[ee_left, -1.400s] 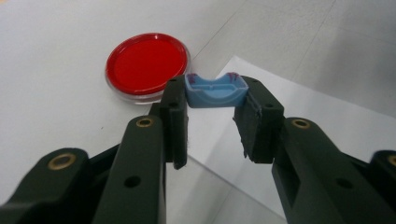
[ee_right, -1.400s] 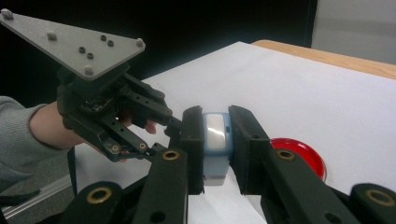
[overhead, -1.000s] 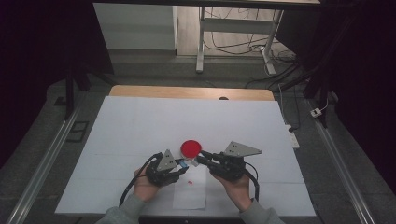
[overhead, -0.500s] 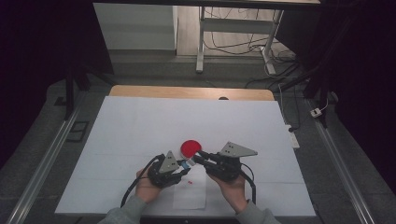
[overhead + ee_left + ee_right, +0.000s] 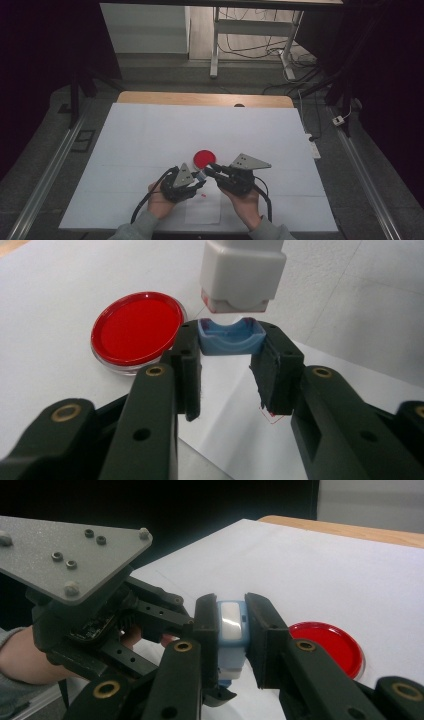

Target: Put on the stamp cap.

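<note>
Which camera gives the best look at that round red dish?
The left gripper view: the red dish lies whole and close, beside the left tool. The right gripper view shows it partly hidden behind a jaw; the high view shows it whole but small.

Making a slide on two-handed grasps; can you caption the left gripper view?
Left hand-held gripper shut on a stamp's blue cap, the white stamp body above, a red ink pad beside.

Your left gripper (image 5: pixel 231 347) clamps a blue cap (image 5: pixel 231 336) between its pads. A white stamp body (image 5: pixel 242 271) hangs just above it. The red ink pad (image 5: pixel 136 331) sits to the left on the white table (image 5: pixel 50 295).
</note>
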The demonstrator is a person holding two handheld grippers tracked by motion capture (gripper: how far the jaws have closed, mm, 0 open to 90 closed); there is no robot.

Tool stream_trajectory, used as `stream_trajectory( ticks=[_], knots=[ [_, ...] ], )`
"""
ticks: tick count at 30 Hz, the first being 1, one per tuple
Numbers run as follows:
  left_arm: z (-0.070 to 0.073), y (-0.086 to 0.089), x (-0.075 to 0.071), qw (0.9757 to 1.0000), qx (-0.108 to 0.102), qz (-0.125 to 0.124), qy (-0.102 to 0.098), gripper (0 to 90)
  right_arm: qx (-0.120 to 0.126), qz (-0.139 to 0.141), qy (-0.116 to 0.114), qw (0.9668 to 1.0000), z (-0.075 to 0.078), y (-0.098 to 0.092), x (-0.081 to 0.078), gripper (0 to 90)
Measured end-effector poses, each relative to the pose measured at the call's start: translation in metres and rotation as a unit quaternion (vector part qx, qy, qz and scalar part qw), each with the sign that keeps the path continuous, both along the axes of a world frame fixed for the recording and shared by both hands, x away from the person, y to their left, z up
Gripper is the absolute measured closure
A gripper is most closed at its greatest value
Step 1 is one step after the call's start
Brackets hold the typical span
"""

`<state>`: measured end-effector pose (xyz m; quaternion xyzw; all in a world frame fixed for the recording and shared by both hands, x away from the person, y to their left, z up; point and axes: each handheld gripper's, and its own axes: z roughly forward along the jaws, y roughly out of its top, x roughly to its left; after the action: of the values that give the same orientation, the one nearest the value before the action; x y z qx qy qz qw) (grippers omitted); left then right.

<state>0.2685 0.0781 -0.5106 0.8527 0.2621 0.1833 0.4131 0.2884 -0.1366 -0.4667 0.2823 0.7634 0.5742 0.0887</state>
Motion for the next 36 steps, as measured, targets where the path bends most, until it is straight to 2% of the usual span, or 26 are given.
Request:
stream_trajectory(
  ticks=[28, 36],
  knots=[
    [0.0013, -0.0054, -0.0035, 0.9998, 0.000, 0.009, -0.016, 65.2, -0.002, -0.007, 0.006, 1.0000, -0.0024, 0.0003, -0.0008, 75.3],
    [0.0010, -0.0075, -0.0057, 0.9992, 0.004, 0.022, -0.032, 65.2, 0.000, -0.010, 0.005, 0.9999, -0.0025, 0.0001, -0.0012, 75.3]
  ],
)
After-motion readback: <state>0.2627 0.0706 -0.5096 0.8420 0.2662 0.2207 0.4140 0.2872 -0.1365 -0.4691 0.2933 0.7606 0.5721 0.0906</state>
